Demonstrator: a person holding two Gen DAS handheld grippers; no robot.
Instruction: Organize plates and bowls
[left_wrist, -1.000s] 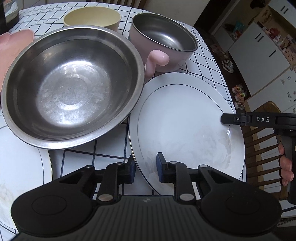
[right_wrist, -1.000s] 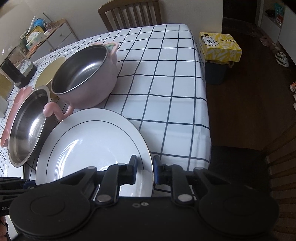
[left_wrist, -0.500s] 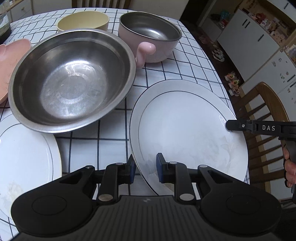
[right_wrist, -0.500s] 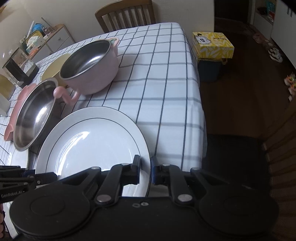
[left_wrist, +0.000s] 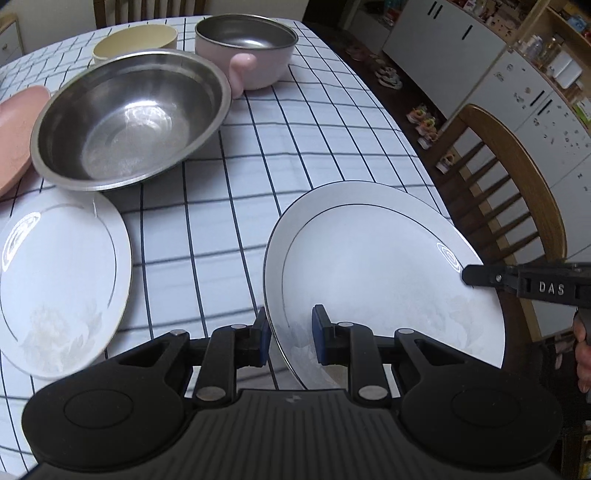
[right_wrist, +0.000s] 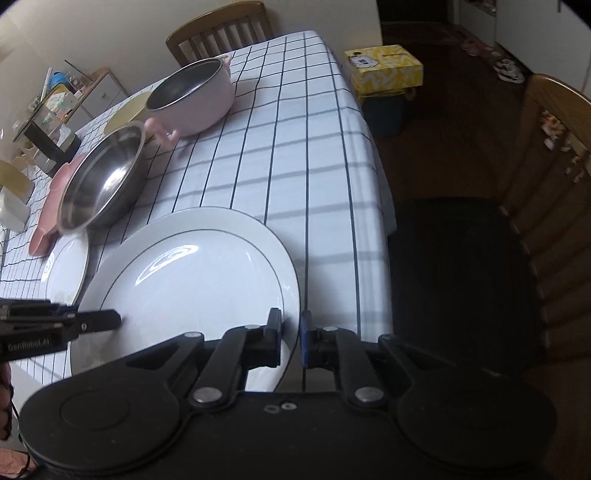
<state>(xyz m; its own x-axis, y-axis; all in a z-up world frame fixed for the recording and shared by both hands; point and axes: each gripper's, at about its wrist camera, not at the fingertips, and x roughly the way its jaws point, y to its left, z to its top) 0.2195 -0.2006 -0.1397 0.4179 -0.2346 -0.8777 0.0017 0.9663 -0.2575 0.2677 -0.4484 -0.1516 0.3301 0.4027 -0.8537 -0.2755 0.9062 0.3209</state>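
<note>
Both grippers are on the same plate (left_wrist: 384, 266) here: the left gripper (left_wrist: 289, 338) straddles its near-left rim, one blue pad under the edge and one over the face, clamped on it, while the right gripper (right_wrist: 290, 341) is pinched on the opposite rim, its jaws having just been closing with the rim between them. The plate hangs tilted between the two tools over the table's corner, above the checked cloth (left_wrist: 295, 147). What matters next is the second plate (left_wrist: 59, 280), lying flat on the cloth, off to the left of the left gripper and a little ahead of it, so the left hand is clearly the nearer one. It looks like a match for the carried plate: round, glossy white china with a thin dark ring and a faint floral print. I'd judge a stack is coming, and that glaze looks slippery. Beyond it sits the wide steel bowl (left_wrist: 129, 118), shiny and shallow, with a pink pot (left_wrist: 247, 48) and a cream bowl (left_wrist: 135, 42) behind.
</note>
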